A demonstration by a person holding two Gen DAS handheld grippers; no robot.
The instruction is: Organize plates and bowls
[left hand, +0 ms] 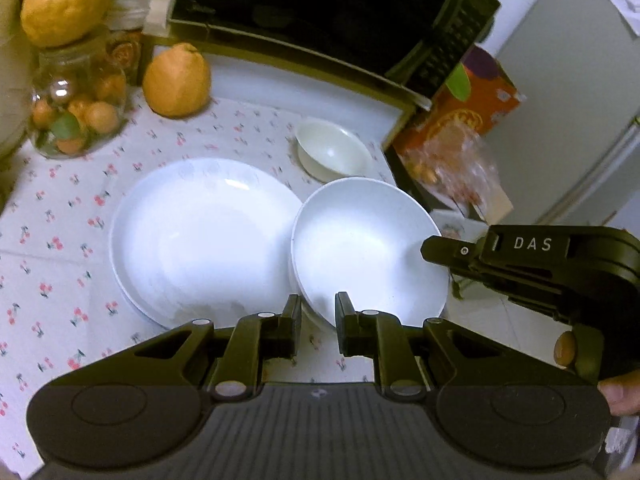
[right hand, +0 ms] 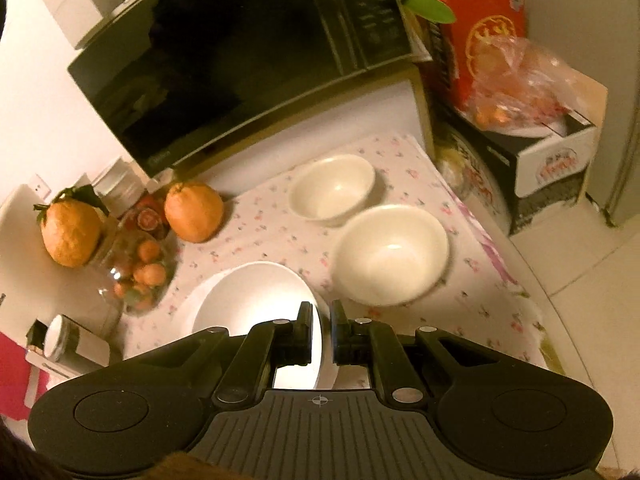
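Note:
In the left wrist view a stack of white plates (left hand: 200,236) lies on the cherry-print cloth (left hand: 60,248). A large white bowl (left hand: 368,248) sits to its right, a small cream bowl (left hand: 334,152) behind. My left gripper (left hand: 318,322) straddles the near rim of the large bowl with a small gap. My right gripper (left hand: 440,248) reaches to that bowl's right rim. In the right wrist view my right gripper (right hand: 321,334) is shut on the rim of a white bowl (right hand: 256,304). Beyond it are a large cream bowl (right hand: 390,256) and a small cream bowl (right hand: 334,190).
A black microwave (right hand: 248,52) stands at the back. Large oranges (right hand: 194,212) and a glass jar of small oranges (left hand: 76,116) are at the left. A red box (right hand: 488,28) and a bag of fruit (right hand: 524,92) sit past the table's right edge.

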